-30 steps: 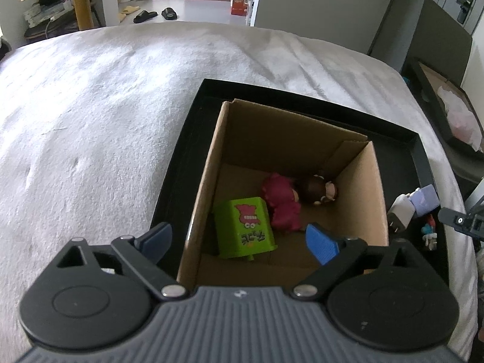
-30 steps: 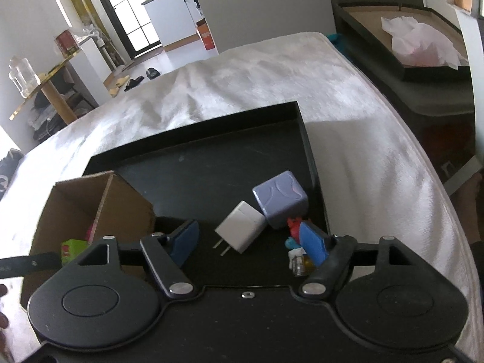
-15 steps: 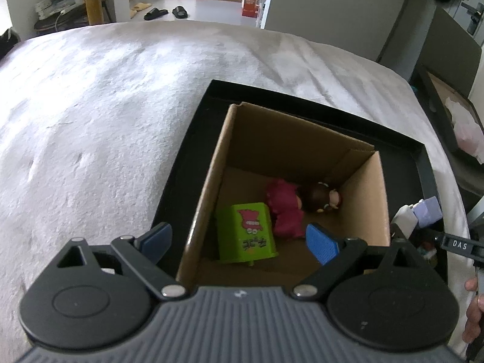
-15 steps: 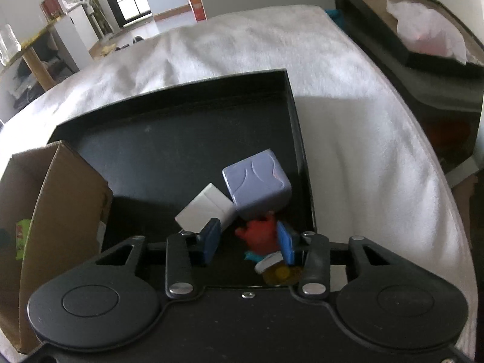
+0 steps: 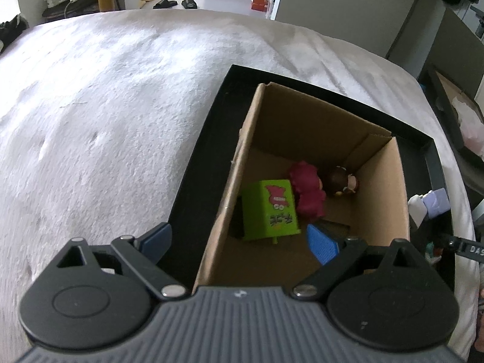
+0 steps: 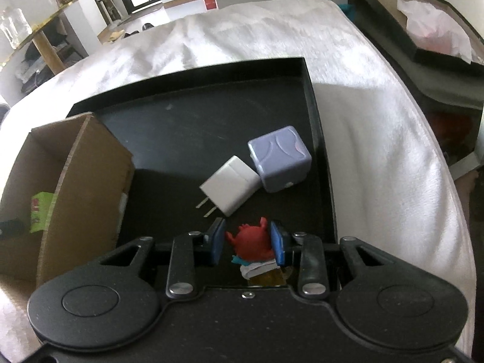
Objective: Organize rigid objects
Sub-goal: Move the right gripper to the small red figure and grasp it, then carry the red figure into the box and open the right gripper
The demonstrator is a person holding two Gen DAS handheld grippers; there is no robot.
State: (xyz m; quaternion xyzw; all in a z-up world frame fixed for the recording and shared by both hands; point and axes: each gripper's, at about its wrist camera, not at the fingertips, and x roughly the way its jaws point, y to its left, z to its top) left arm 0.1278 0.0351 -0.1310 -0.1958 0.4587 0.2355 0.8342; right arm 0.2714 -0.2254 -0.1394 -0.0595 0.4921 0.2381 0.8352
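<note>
My right gripper (image 6: 248, 242) is shut on a small red-haired toy figure (image 6: 252, 243) over the black tray (image 6: 193, 127). A white plug charger (image 6: 230, 189) and a lilac cube (image 6: 278, 158) lie just beyond it on the tray. A cardboard box (image 5: 326, 139) stands in the tray's left part and holds a green carton (image 5: 272, 208) and a doll in a dark red dress (image 5: 308, 190). My left gripper (image 5: 239, 239) is open and empty above the box's near left wall. The box also shows in the right wrist view (image 6: 87, 166).
The tray lies on a white fuzzy bed cover (image 5: 106, 115). A second dark tray with crumpled tissue (image 6: 432, 27) stands off the bed to the right. The tray's right rim (image 6: 320, 151) is close to the charger and cube.
My right gripper has moved forward over the red-haired figure and closed its fingers on it. My left gripper has drifted left, staying open over the box.
</note>
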